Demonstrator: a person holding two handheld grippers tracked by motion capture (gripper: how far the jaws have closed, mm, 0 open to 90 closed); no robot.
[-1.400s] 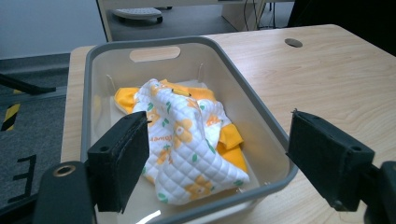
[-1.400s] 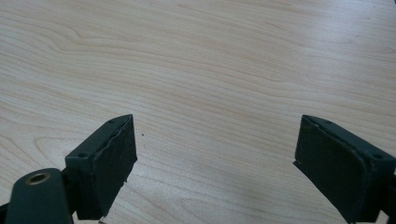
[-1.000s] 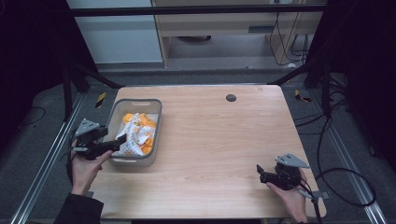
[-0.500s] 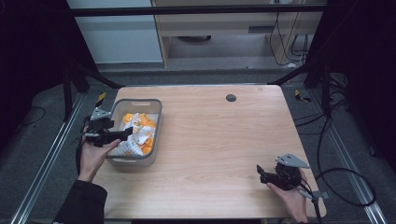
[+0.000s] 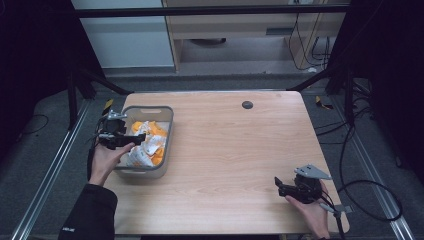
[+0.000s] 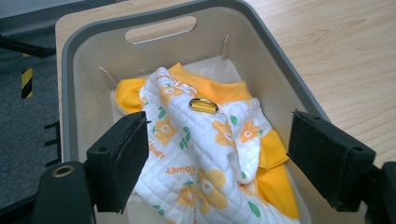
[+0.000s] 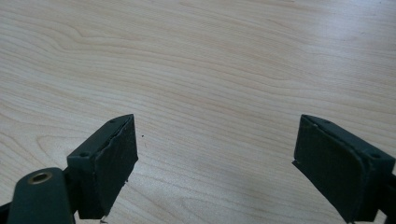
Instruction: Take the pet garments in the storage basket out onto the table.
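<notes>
You are at the reaching step: your left gripper (image 6: 219, 163) hangs with jaws apart over the quilted flower garment (image 6: 205, 154) inside the grey bin (image 6: 280, 79). Next, lower and close on a fold. Your right gripper (image 7: 217, 163) rests apart on the table (image 7: 210, 56).

Seen along the right gripper (image 7: 215, 158): two black jaws rising from the bottom edge, spread wide apart with nothing between them. Beyond and beneath, bare light wooden table (image 7: 219, 60) with wavy grain running across.
</notes>
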